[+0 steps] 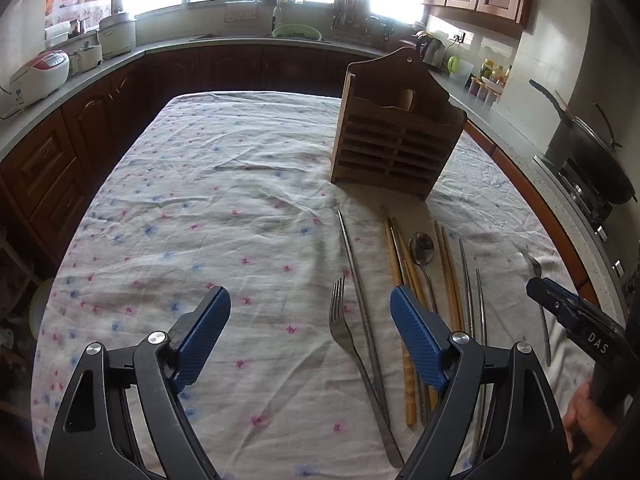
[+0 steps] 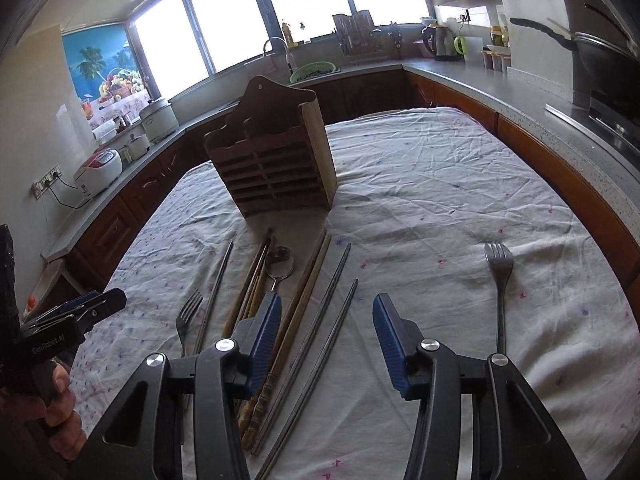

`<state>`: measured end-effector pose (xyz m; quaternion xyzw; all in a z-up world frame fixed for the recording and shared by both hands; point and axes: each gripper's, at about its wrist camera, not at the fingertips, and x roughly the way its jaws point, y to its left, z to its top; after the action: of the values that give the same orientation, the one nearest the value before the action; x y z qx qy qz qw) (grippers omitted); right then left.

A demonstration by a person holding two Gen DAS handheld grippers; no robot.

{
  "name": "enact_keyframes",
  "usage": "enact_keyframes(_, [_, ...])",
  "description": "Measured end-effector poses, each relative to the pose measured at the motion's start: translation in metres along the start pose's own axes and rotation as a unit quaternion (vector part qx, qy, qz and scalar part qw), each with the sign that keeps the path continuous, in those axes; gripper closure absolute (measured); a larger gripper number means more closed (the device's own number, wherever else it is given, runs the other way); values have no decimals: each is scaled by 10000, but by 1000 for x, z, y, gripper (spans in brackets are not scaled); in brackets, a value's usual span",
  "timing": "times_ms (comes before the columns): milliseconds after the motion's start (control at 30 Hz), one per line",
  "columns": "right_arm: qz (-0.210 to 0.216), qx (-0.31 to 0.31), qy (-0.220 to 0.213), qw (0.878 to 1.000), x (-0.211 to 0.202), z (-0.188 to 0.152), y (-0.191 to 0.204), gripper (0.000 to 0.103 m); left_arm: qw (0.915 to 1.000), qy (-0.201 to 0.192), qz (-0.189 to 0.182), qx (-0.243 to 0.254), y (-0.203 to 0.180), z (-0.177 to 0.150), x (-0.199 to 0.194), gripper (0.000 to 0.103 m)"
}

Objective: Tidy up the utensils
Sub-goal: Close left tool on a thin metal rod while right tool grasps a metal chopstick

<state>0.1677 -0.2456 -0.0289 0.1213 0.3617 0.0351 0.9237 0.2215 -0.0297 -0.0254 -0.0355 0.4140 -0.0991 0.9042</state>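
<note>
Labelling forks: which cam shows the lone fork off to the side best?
Right wrist: the lone fork lies apart on the tablecloth, tines and most of its handle clear. Left wrist shows only a sliver of it behind the right claw.

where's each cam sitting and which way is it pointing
Left wrist: on the left gripper, angled down across the flowered tablecloth toward the slatted wooden utensil holder; shows its own blue-padded fingers, plus the right gripper.
Right wrist: on the right gripper, facing the same holder; the left gripper and a hand show at left.
Shared: holder, steel spoon, chopsticks.
</note>
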Motion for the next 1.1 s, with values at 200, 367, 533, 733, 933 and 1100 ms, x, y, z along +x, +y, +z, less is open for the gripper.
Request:
enact_keyframes(200, [-81,90,522,9986,42,8,-6,73,9990,406,-116,165,-10,24,42,27])
enact_keyframes(367, [-96,211,669,9975,62,17,-12,73,9978,595,-148,243,-17,40,70,34])
enact_keyframes(533, [-115,318,756,9966,83,32,-19,73,9964,785,-104,309,-21,54,97,46])
enact_keyframes(733, [-198,222,950,9950,115,43,-16,75,9939,1048,-112,313,-24,65,130,58])
enact_keyframes(933, [-412,-33,977,9944,128,47,-8,82,9911,1093,89,760,-40,62,147,73])
enact_keyframes(1100, [-578,-214,939,9937,133,47,-5,95,9910,1036,64,848,-44,63,149,96])
